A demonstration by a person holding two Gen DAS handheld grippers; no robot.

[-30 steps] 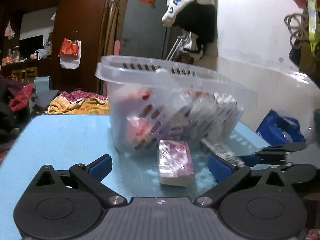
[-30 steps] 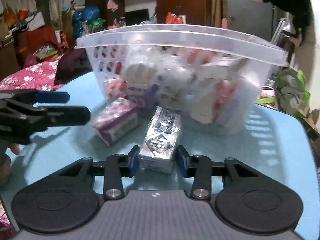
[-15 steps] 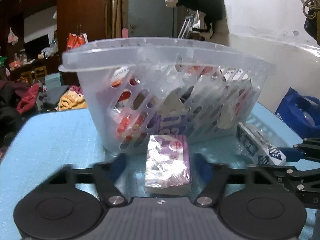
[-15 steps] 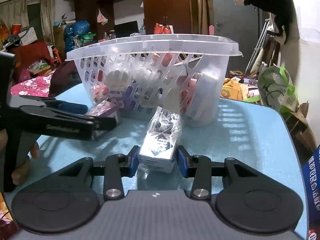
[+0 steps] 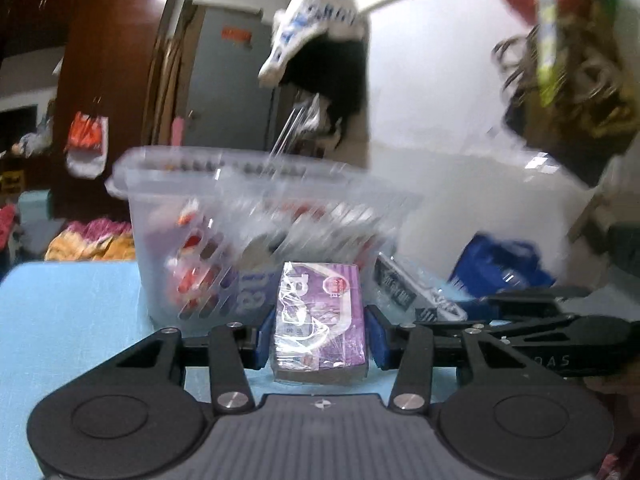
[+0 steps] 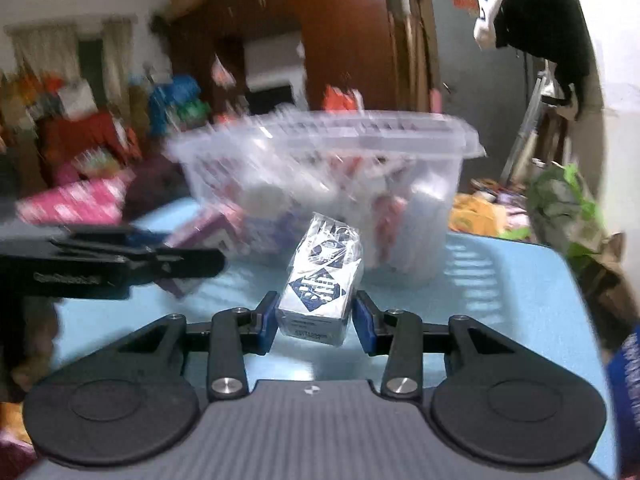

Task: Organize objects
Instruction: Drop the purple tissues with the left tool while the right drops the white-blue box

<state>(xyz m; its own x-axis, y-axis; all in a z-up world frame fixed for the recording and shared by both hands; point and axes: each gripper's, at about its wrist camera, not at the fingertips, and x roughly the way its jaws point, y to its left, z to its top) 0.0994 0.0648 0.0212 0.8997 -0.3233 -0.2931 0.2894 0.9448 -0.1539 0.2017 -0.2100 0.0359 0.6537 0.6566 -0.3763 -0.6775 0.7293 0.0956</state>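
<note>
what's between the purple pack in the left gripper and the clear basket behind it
Nothing shows between them: in the left wrist view the purple pack sits right in front of the clear basket, with no other item in the short stretch.

Basket [image 5: 256, 216] blocks ahead; table [image 5: 68, 312] open leftward.

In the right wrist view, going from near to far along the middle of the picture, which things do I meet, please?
right gripper → blue-and-white wrapped box between its pads → clear perforated basket full of packets → wooden cabinet behind it.
</note>
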